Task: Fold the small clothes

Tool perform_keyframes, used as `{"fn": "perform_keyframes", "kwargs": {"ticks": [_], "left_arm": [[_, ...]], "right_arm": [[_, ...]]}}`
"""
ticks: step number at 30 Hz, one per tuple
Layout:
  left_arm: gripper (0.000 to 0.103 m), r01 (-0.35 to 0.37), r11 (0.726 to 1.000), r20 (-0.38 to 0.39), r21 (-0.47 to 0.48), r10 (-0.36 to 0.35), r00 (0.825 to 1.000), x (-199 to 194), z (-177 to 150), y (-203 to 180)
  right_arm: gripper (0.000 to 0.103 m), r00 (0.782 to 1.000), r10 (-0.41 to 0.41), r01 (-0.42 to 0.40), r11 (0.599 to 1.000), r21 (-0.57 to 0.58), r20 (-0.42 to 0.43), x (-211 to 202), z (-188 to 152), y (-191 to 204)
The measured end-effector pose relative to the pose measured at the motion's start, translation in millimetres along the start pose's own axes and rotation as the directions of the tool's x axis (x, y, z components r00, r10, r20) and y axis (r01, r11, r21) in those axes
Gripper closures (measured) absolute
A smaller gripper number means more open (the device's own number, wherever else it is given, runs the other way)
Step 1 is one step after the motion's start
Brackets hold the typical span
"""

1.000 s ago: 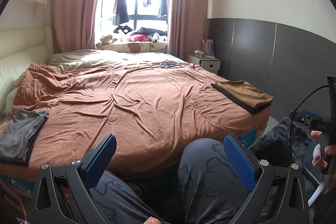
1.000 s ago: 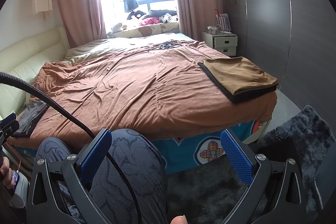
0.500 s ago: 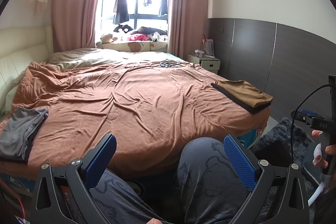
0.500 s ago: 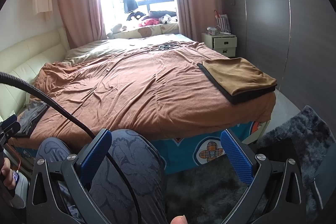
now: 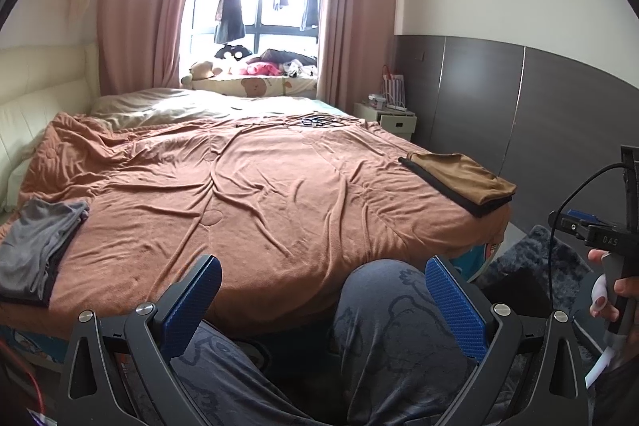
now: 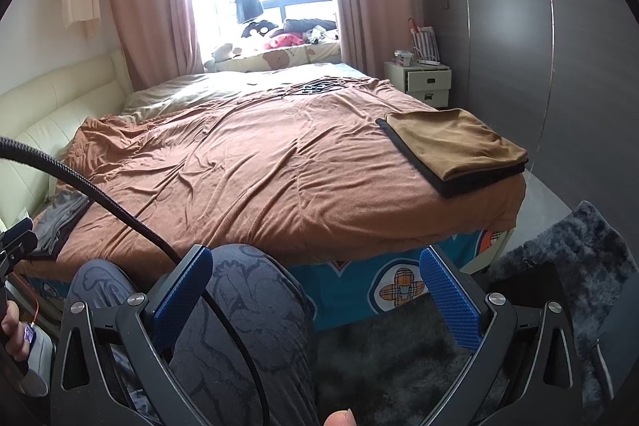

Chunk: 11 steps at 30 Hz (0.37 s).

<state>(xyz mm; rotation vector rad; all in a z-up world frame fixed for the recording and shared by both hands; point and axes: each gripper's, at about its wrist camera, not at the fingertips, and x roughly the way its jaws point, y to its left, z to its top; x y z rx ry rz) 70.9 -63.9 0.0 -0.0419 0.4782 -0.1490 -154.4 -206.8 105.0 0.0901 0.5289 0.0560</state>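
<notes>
A folded tan garment on a black one lies at the bed's right front corner. A grey pile of clothes sits at the left front edge of the bed. My left gripper is open and empty, held low over the person's knees, short of the bed. My right gripper is also open and empty, beside a knee, in front of the bed's foot. Neither gripper touches any clothing.
The bed carries a wrinkled brown blanket with a dark cable tangle at its far side. A bedside drawer unit stands at the right wall. A dark shaggy rug covers the floor at right. A cable crosses the right view.
Both views have shifted only slightly; the grippers stay open and nothing on the bed has moved.
</notes>
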Motion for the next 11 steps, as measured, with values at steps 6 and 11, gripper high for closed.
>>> {"fn": "perform_keyframes", "kwargs": {"ticks": [6, 11], "left_arm": [[0.000, 0.005, 1.000, 0.008, 0.022, -0.005, 1.000, -3.2, -0.5, -5.8], [0.000, 0.005, 1.000, 0.016, 0.021, -0.005, 1.000, -4.8, 0.0, -6.8]], "right_arm": [[0.000, 1.000, 0.001, -0.001, 1.000, 0.000, 0.000, 0.2, 0.0, -1.1], [0.000, 1.000, 0.000, 0.000, 1.000, 0.000, -0.004, 1.2, -0.3, -1.2]]}}
